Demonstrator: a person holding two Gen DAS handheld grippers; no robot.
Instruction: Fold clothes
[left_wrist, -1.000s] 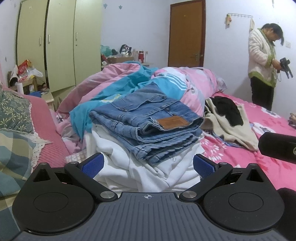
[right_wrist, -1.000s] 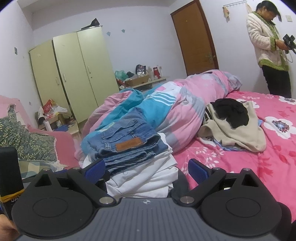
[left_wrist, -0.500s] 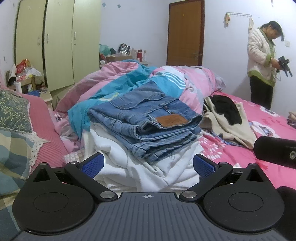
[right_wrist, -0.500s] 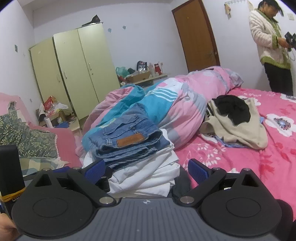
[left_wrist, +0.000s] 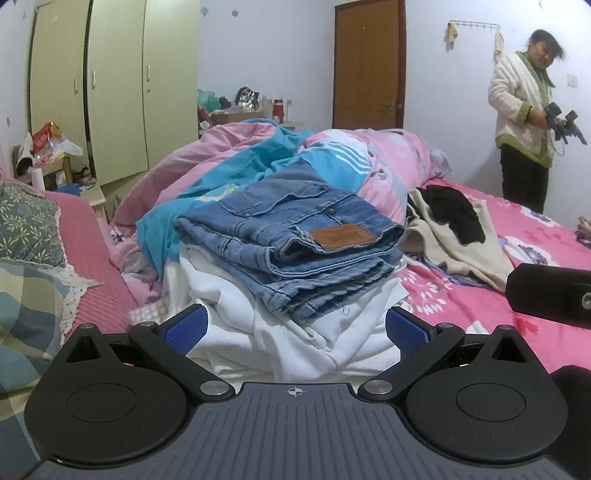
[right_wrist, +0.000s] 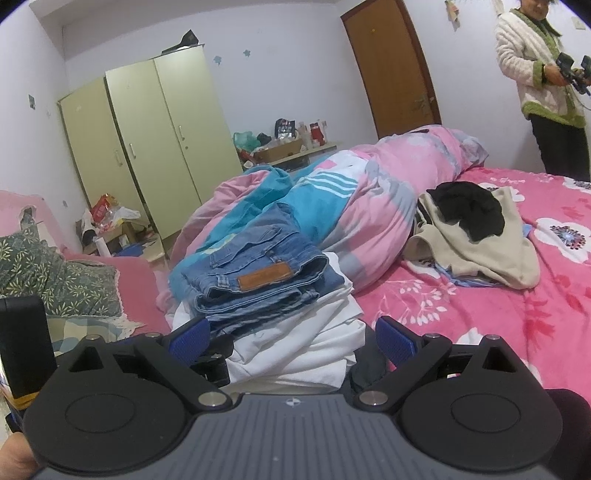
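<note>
- The folded blue denim jeans (left_wrist: 291, 236) are laid on the white folded clothes (left_wrist: 295, 332), at 12 o'clock from the left gripper (left_wrist: 295, 330).
- Both the left gripper and the right gripper (right_wrist: 291, 338) are spread wide, with nothing pinched.

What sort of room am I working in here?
Most likely a home bedroom: a bed with a rumpled quilt, a tall wardrobe, and folded jeans stacked on white clothes.

The white clothes (left_wrist: 295, 332) go down behind the left gripper's (left_wrist: 295, 328) body, so their bottom is hidden. At 3 o'clock, the black tube (left_wrist: 546, 295) runs off the picture's edge. The small things on the far shelf (right_wrist: 291, 144) are too tiny to tell apart.
</note>
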